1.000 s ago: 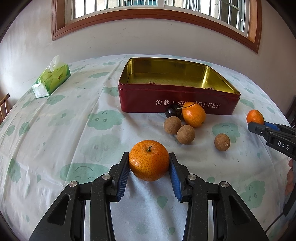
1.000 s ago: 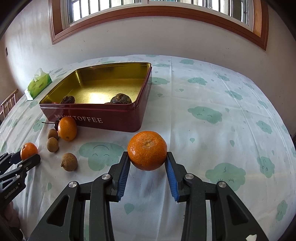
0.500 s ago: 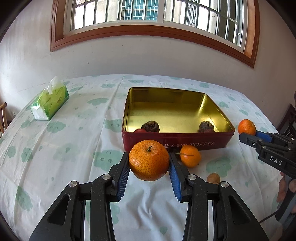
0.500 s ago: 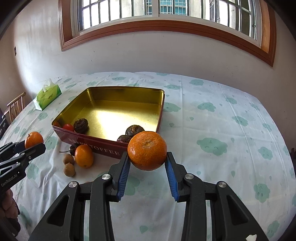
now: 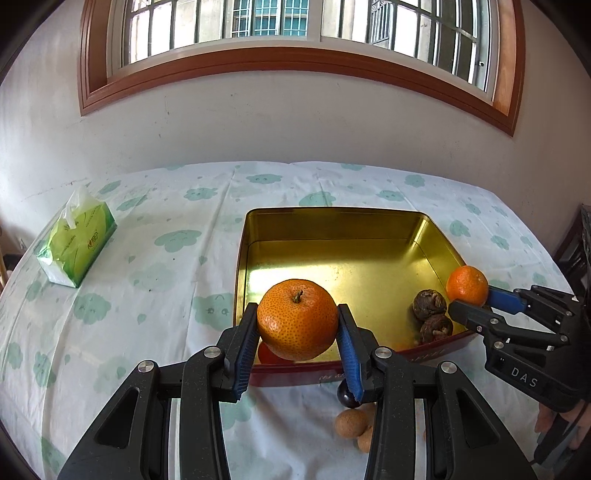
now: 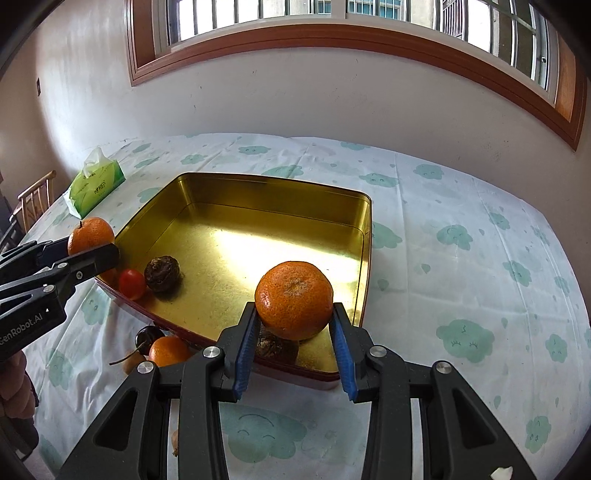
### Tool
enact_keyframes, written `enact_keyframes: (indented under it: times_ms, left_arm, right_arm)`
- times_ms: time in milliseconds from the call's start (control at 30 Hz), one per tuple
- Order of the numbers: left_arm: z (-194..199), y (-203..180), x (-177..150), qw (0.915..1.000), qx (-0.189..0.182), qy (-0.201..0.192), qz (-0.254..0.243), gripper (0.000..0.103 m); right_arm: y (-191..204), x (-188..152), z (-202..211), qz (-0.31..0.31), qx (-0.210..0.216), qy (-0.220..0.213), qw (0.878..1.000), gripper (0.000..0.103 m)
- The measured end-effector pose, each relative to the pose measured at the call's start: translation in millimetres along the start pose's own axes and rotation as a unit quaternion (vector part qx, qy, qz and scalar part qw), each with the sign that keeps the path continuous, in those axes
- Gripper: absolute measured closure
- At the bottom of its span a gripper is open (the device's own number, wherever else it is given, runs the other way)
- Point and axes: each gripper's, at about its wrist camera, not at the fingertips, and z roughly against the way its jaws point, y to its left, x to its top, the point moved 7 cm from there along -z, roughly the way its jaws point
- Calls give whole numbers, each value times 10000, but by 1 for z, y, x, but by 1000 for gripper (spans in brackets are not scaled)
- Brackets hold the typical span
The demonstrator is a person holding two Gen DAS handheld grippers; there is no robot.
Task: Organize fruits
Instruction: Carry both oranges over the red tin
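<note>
**Two tangerines held over the tin**

The left hand-held gripper is clamped on a tangerine above the gold tin's near rim; the right hand-held gripper pinches another tangerine over its own near corner. Next, I judge: lower and release inside. Only the right view shows the cherry tomato at 9 o'clock; only the left shows longans on the desk at 6 o'clock.

White plaster wall; barred window in brown wooden frame, daylight; cloud-print tablecloth; wooden chair at left.
</note>
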Motion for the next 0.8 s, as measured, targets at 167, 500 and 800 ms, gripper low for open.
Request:
enact_keyframes:
  times_ms: [167,500,800]
  left_arm:
    - [-20,-4,-3,9998,0,179,-85,61]
    - [-38,-3,-9,9992,100,371,-116,61]
    - [-41,-3,-12,9991,176,372,-110,60]
  right_arm:
    - [2,2,-12,-29,53,74,10000,68]
    - [3,2,-26,-24,38,160,9999,67]
    - [3,3,-27,-26,62,129,9999,65]
